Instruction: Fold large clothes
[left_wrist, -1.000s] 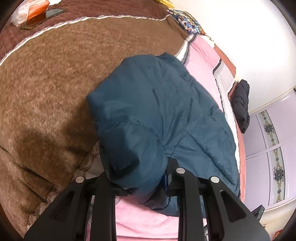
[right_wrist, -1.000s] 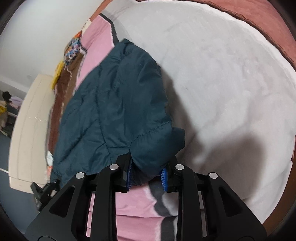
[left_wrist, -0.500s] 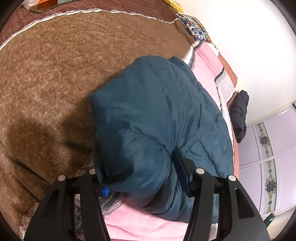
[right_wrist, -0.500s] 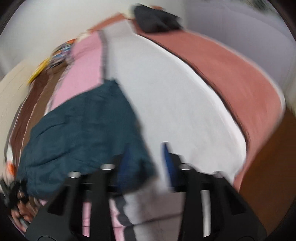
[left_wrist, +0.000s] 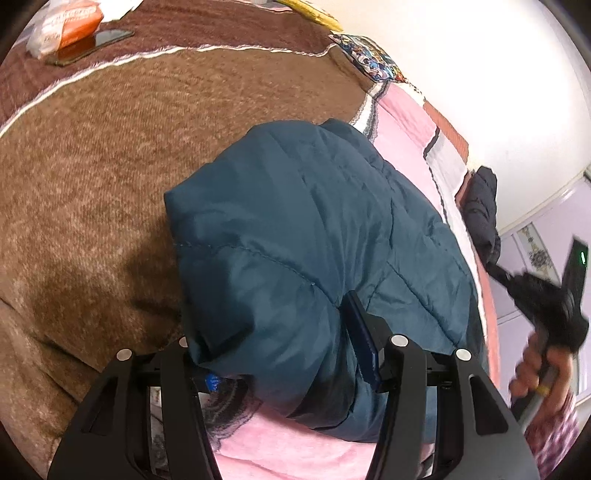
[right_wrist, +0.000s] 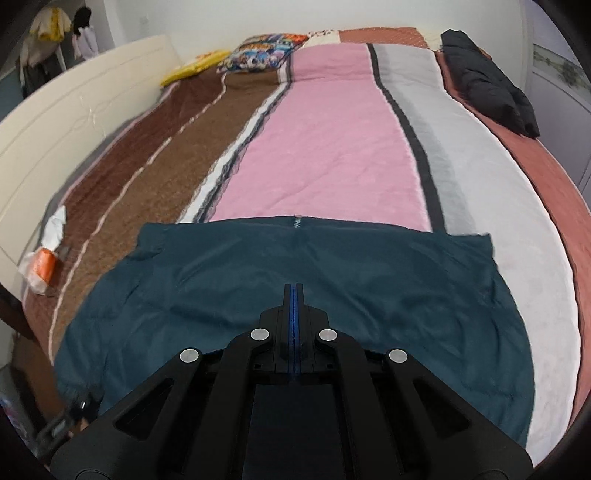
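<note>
A dark teal quilted jacket (left_wrist: 314, 236) lies folded on the striped bed. In the right wrist view the jacket (right_wrist: 295, 280) spreads flat across the bed's near end, its zipper end at the far edge. My left gripper (left_wrist: 288, 373) is open, its fingers wide on either side of a bunched corner of the jacket that bulges between them. My right gripper (right_wrist: 294, 295) is shut and empty, raised above the jacket's middle. The right gripper also shows at the right edge of the left wrist view (left_wrist: 546, 306), held in a hand.
The bedspread (right_wrist: 332, 140) has brown, pink, grey and rust stripes. A black garment (right_wrist: 487, 81) lies at the far right. A patterned pillow (right_wrist: 266, 50) and a yellow item (right_wrist: 192, 68) lie at the head. An orange and white bag (right_wrist: 42, 266) lies by the cream headboard (right_wrist: 74, 110).
My right gripper let go of the jacket's corner, shut, and pulled back above the jacket. My left gripper opened wide around the bunched corner.
</note>
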